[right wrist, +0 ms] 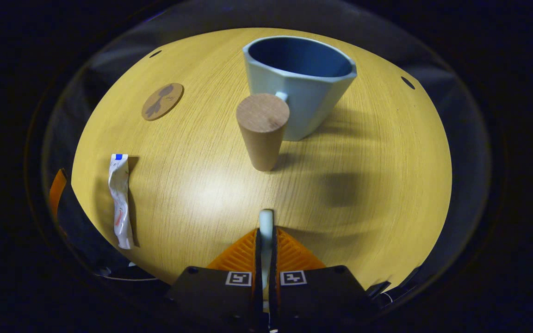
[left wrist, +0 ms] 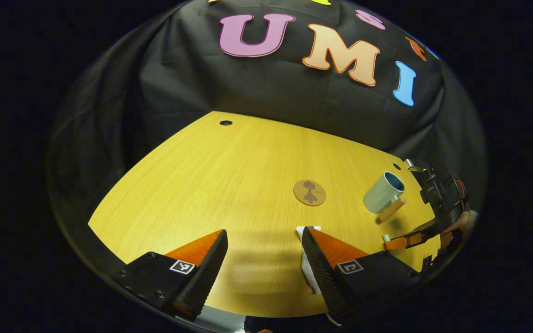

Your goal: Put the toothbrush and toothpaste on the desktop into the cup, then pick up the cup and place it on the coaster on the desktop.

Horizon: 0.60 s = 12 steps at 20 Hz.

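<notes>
- The right tongs (right wrist: 265,240) were pinched tight on a thin pale stick that was most likely the toothbrush (right wrist: 266,221). Only its tip poked out past the fingers.
- The toothbrush pointed toward the cup (right wrist: 300,83), so the person seemed ready to carry it there and drop it in.
- The cup stood upright on the bench (right wrist: 377,175) with its open top showing. Nothing could be seen inside it.
- The cup's wooden handle (right wrist: 262,129) stuck out toward the right tongs. It stood between the toothbrush and the cup's mouth, so the brush would need to go up and over it.
- The left tongs (left wrist: 262,259) were spread wide and held nothing. They hung low over the bench.
- The toothpaste (left wrist: 307,259) lay flat on the bench, just beside the right-hand finger of the left tongs, partly hidden behind it. The wide gap looked made ready to close around the tube.
- The coaster (left wrist: 309,192) lay flat with nothing on it, well apart from the cup.
- There was lots of bare bench between the coaster and the cup, so the cup had open room to travel.
- The toothpaste lay close to the bench's near edge.
</notes>
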Motion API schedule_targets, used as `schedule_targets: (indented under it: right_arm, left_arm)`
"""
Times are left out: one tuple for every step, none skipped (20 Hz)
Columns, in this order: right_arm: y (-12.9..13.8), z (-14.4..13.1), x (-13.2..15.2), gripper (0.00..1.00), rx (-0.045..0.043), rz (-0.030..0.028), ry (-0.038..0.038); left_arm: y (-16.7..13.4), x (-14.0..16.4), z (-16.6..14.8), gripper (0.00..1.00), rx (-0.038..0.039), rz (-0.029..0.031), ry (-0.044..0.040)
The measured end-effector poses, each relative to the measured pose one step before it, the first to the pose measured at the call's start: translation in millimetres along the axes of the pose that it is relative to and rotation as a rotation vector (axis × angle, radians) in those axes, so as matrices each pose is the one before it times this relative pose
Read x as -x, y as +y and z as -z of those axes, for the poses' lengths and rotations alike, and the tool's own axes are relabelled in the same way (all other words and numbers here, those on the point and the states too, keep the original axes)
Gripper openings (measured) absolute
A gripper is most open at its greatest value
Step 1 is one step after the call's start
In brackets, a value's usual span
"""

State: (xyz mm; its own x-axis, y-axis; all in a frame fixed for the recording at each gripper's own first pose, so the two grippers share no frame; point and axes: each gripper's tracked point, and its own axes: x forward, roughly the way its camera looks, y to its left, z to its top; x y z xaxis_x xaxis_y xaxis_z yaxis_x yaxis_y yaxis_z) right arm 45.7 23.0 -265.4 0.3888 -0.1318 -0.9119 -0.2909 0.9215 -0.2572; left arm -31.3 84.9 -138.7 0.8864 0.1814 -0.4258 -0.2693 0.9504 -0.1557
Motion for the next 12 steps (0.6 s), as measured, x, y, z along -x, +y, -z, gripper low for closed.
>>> schedule_targets:
  right_arm:
    - [0.2,-0.25,0.73,0.07,-0.03041,0.00028,-0.02006]
    - [0.29,-0.79,1.75,0.07,-0.02615,-0.00317,-0.02307]
    - [0.8,0.1,3.44,0.06,-0.02479,-0.01039,-0.0231]
    - [0.48,-0.96,3.91,0.07,-0.03138,-0.00884,-0.02897]
    - [0.16,-2.02,7.28,0.06,-0.03219,-0.02213,-0.02882]
    - [-1.58,-2.82,5.27,0.06,-0.02104,-0.01042,-0.02181]
    - [-2.41,-0.14,6.2,0.06,-0.01738,-0.01207,-0.0109]
    - [-1.93,-4.5,5.62,0.06,-0.01888,-0.00889,-0.02645]
    - [-2.15,-3.04,5.59,0.06,-0.01558,-0.00832,-0.02092]
    - [-3.27,-4.45,7.18,0.06,-0.01659,-0.00464,-0.02877]
    - [-3.9,-4.52,8.02,0.05,-0.01542,-0.00215,-0.03169]
    - [-5.97,-4.9,7.75,0.06,-0.01161,0.0047,-0.02607]
  left_arm:
    - [-5.68,-2.3,4.65,0.95,0.0059,0.01377,0.02681]
    - [-6.74,-3.07,4.33,0.95,0.00943,0.01546,0.02407]
    - [-7.21,-2.81,3.91,0.95,0.01168,0.01886,0.02421]
    - [-6.72,-2.5,2.31,0.95,0.0096,0.01683,0.02178]
    - [-4.96,-3.71,3.19,0.95,0.00915,0.00046,0.02786]
    - [-2.52,-3.59,1.71,0.95,0.00317,-0.00819,0.01501]
    - [-3.28,-3.06,2.35,0.95,-0.00361,-0.00046,0.01915]
    - [-1.65,-1.98,1.39,0.95,-0.00426,-0.00404,0.01873]
    - [-0.52,-1.6,1.52,0.95,-0.00237,-0.00111,0.02141]
    - [-3.07,-1.12,1.76,0.95,-0.00046,0.00549,0.02395]
    - [-4.92,-5.66,3.72,0.94,-0.00189,0.00344,0.03315]
    - [-3.71,-3.75,2.95,0.94,-0.00498,0.00429,0.02139]
